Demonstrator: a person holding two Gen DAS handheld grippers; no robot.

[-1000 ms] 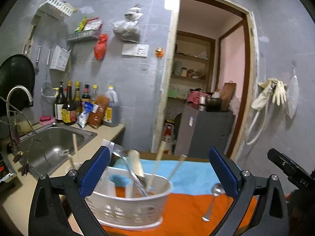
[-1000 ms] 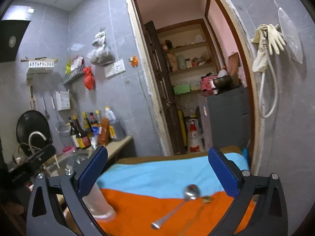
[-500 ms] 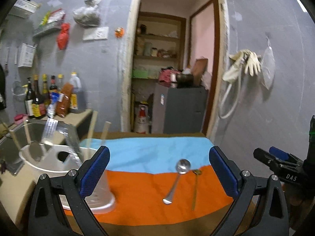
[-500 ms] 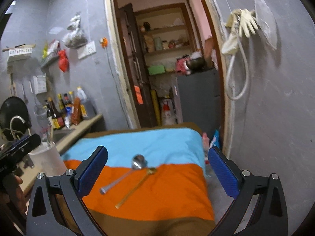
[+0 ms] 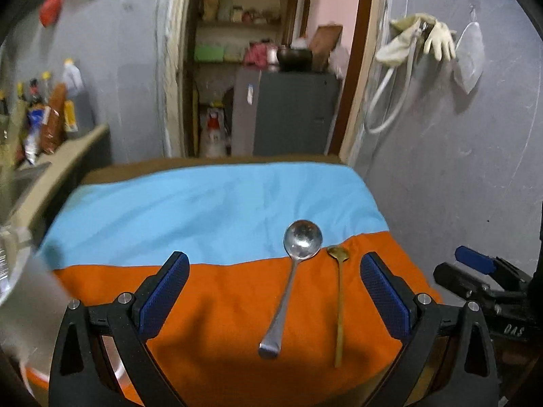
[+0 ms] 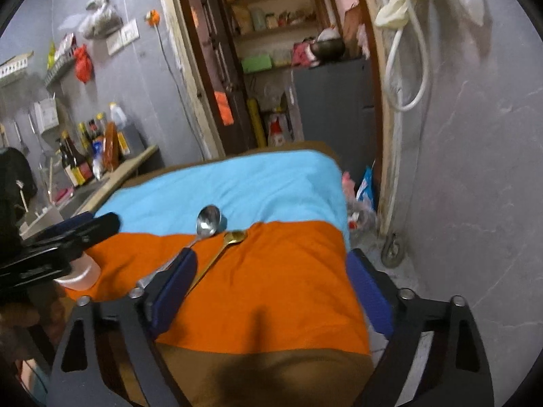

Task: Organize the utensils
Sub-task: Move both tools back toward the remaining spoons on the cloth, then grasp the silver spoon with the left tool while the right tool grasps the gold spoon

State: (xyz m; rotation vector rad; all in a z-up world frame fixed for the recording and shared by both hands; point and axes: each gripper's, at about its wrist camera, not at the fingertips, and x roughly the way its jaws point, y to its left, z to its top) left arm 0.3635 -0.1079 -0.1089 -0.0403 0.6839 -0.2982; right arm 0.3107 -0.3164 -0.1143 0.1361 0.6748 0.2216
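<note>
A large silver spoon (image 5: 294, 268) and a thin gold spoon (image 5: 339, 300) lie side by side on the orange part of the table cloth (image 5: 220, 305). My left gripper (image 5: 273, 295) is open and empty, hovering just in front of the silver spoon's handle. My right gripper (image 6: 271, 291) is open and empty over the orange cloth, right of both spoons; the silver spoon (image 6: 207, 221) and gold spoon (image 6: 224, 246) lie by its left finger (image 6: 173, 288). The white utensil holder (image 5: 23, 291) stands at the table's left edge, mostly out of view.
A counter with sauce bottles (image 6: 88, 156) and a sink (image 6: 74, 196) runs along the left. An open doorway with a grey cabinet (image 5: 288, 112) lies behind the table. The grey wall (image 5: 458, 169) stands close on the right.
Both grippers swung right and moved down toward the table. The utensil holder slid to the left edge of the left wrist view, and the two spoons now lie close in front of the left gripper.
</note>
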